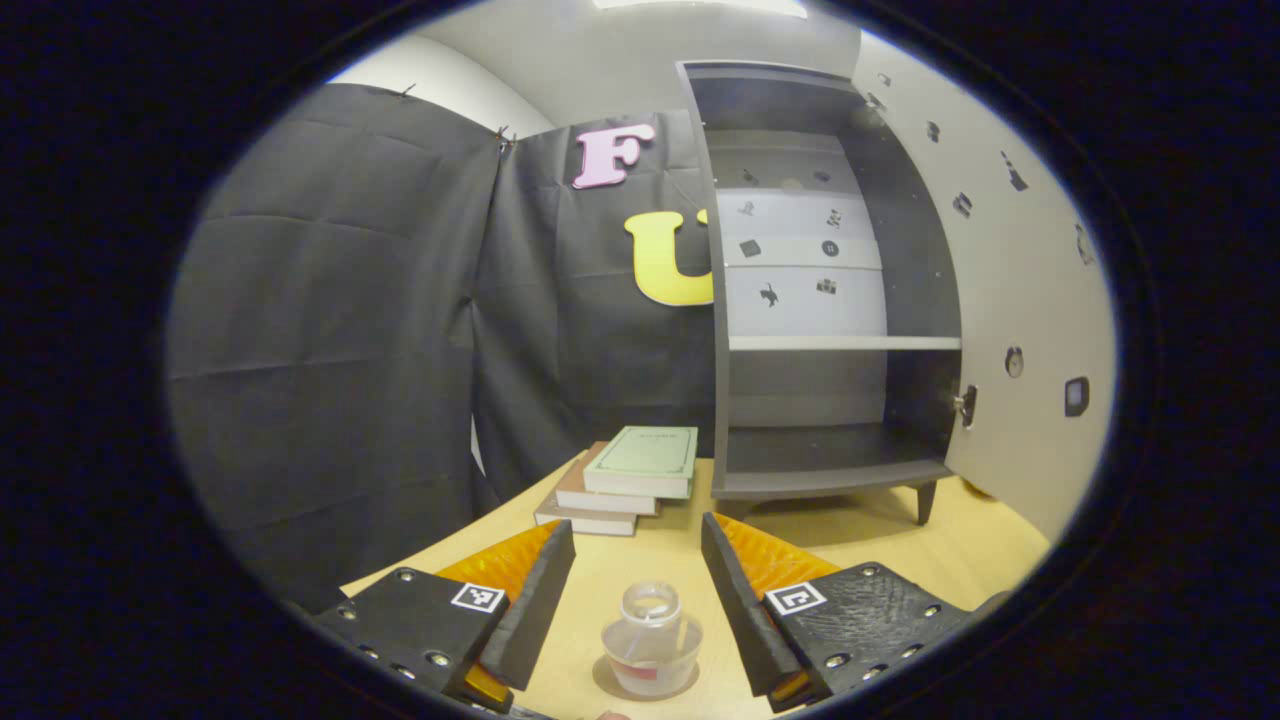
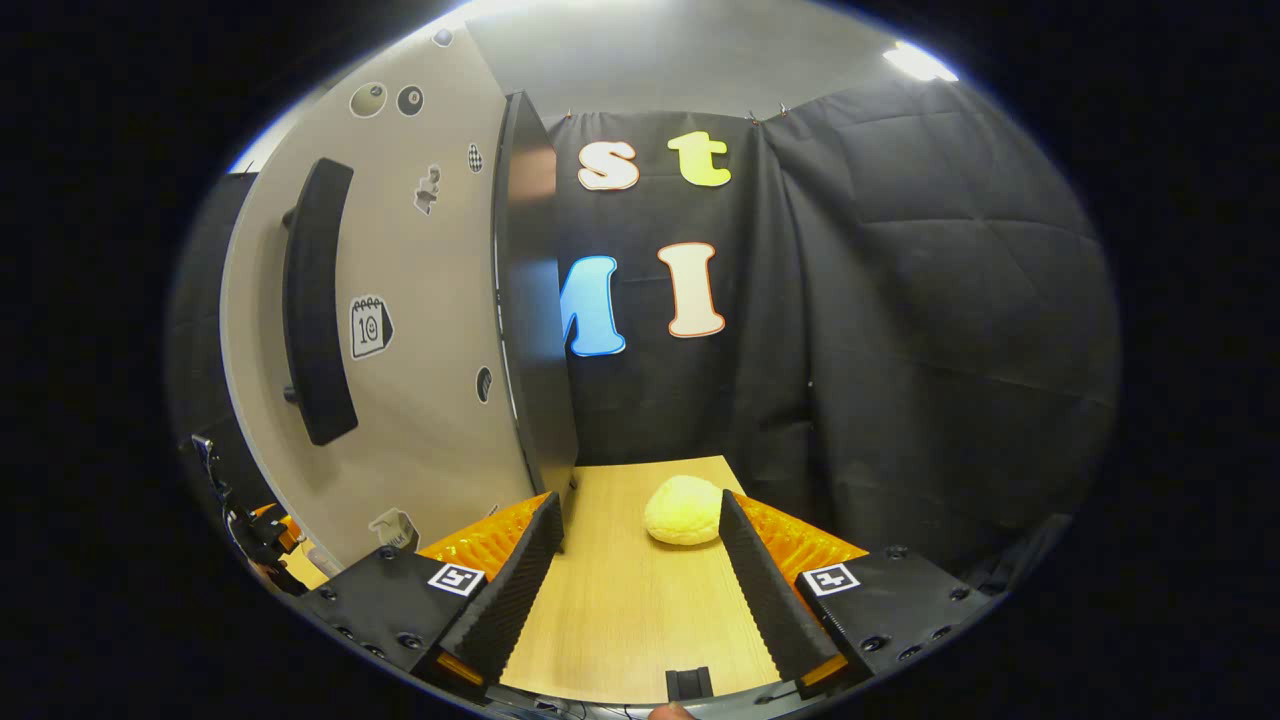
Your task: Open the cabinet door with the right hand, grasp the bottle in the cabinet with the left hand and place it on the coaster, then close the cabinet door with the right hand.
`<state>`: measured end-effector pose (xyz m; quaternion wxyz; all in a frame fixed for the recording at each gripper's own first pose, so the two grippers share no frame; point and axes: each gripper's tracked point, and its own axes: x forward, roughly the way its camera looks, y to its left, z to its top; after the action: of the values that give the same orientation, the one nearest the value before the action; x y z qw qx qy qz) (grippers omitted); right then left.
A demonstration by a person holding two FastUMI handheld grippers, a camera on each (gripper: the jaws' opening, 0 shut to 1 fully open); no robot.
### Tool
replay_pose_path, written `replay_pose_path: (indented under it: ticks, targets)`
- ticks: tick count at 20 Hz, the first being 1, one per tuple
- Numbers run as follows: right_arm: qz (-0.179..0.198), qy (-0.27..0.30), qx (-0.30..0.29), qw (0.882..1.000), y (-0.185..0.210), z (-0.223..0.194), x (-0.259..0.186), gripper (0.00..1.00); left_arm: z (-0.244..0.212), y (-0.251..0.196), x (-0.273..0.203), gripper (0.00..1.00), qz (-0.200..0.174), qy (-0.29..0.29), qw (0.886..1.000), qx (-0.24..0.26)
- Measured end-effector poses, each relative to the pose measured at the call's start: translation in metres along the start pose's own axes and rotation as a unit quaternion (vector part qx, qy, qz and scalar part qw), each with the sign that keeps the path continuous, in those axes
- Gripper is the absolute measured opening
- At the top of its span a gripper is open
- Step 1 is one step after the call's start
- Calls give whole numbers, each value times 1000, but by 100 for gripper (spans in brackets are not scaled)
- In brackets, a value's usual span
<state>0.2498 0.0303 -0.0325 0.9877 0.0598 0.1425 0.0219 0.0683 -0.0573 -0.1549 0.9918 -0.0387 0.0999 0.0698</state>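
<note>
In the left gripper view a small clear bottle (image 1: 651, 636) stands upright on a round coaster (image 1: 608, 684) on the wooden table. My left gripper (image 1: 638, 565) is open, its fingers spread on either side of the bottle without touching it. Beyond stands the grey cabinet (image 1: 830, 300), its shelves bare, with its door (image 1: 1000, 290) swung wide to the right. In the right gripper view my right gripper (image 2: 640, 545) is open with nothing in it, just beside the door's outer face (image 2: 420, 330). The dark bar handle (image 2: 315, 300) is on that face to the left.
A stack of three books (image 1: 625, 478) lies on the table left of the cabinet. A yellow bun-like lump (image 2: 683, 510) rests on the tabletop (image 2: 620, 600) ahead of my right gripper. Black cloth walls close in the back and sides.
</note>
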Motion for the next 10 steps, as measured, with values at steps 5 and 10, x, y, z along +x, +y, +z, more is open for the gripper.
replay_pose_path:
  ticks: [5, 10]
  targets:
    - [14, -26, 21, 999, 1, 26, -1, 93, 71, -2, -12, 79, -5, -13, 1000, 14]
    - [23, -39, 27, 999, 10, 54, -4, 93, 119, -16, -25, 77, -32, -15, 999, 20]
